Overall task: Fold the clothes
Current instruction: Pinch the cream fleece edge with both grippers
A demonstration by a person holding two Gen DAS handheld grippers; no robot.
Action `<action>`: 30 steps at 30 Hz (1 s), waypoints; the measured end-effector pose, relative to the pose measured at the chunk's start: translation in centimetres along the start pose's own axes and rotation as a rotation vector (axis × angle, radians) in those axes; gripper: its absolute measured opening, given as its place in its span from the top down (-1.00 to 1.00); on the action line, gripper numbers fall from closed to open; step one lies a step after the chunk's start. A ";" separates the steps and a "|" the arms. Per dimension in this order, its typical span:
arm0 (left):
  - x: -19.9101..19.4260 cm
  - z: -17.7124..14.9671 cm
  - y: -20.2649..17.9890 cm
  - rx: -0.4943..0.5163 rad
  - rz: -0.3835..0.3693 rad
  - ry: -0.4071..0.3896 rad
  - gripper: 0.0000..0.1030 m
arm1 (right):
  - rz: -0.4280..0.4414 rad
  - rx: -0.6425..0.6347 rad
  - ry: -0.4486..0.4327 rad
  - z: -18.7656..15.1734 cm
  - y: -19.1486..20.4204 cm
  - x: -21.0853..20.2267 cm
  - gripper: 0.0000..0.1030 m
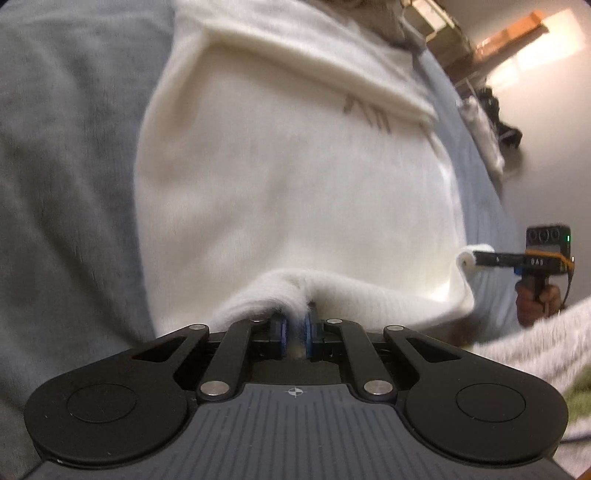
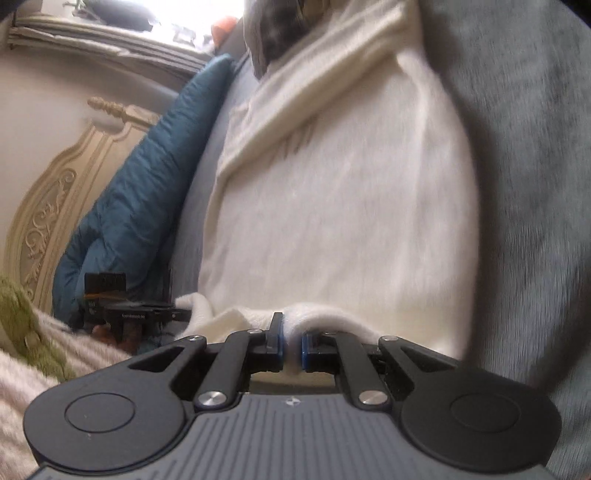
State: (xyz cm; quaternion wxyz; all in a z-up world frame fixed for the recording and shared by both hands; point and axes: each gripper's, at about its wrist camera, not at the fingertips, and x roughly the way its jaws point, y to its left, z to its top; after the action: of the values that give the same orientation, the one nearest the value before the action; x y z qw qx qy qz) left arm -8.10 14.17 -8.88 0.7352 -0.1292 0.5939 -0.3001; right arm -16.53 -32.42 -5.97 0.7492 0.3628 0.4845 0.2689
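A white knit garment (image 1: pixel 295 166) lies spread on a grey-blue bed surface (image 1: pixel 66 147), with a folded strip across its far end. My left gripper (image 1: pixel 295 325) is shut on the bunched near hem. At the right edge of the left wrist view, my right gripper (image 1: pixel 469 260) pinches another part of that hem, held by a hand (image 1: pixel 535 299). In the right wrist view the garment (image 2: pixel 332 203) stretches away, and my right gripper (image 2: pixel 293 332) is shut on the hem. The left gripper (image 2: pixel 184 314) grips the hem at the left.
A teal quilted pillow (image 2: pixel 140 192) leans against an ornate cream headboard (image 2: pixel 48 206). Fuzzy pink and green fabric (image 2: pixel 22 314) sits close by the grippers. A dark patterned cloth (image 2: pixel 280 29) lies beyond the garment's far end. Shelves (image 1: pixel 461 37) stand behind the bed.
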 end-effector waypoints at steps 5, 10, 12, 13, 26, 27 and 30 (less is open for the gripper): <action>-1.2 1.5 0.5 -0.036 -0.004 -0.124 0.88 | -0.011 0.002 -0.096 1.8 -0.4 -0.2 0.85; -1.4 4.0 0.4 -0.042 0.003 -0.235 0.88 | -0.023 -0.011 -0.172 4.0 -0.7 0.0 0.85; -1.4 4.9 0.3 -0.041 0.007 -0.270 0.88 | -0.025 -0.020 -0.189 4.9 -0.6 0.3 0.85; -1.3 5.3 0.3 -0.042 0.009 -0.283 0.88 | -0.026 -0.026 -0.196 5.3 -0.6 0.4 0.85; -1.2 11.0 0.4 -0.053 0.023 -0.430 0.88 | -0.019 -0.125 -0.284 11.7 1.2 1.1 0.85; -1.2 11.6 0.4 -0.052 0.024 -0.440 0.88 | -0.017 -0.132 -0.288 12.3 1.3 1.2 0.85; -1.2 13.5 0.4 -0.049 0.028 -0.468 0.88 | -0.016 -0.159 -0.301 14.2 1.5 1.5 0.85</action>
State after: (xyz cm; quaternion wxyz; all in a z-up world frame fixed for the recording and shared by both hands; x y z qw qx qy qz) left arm 4.69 12.92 -4.62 0.8535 -0.2047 0.4163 -0.2372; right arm -3.00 -34.41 -1.73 0.8418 0.3347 0.3468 0.2429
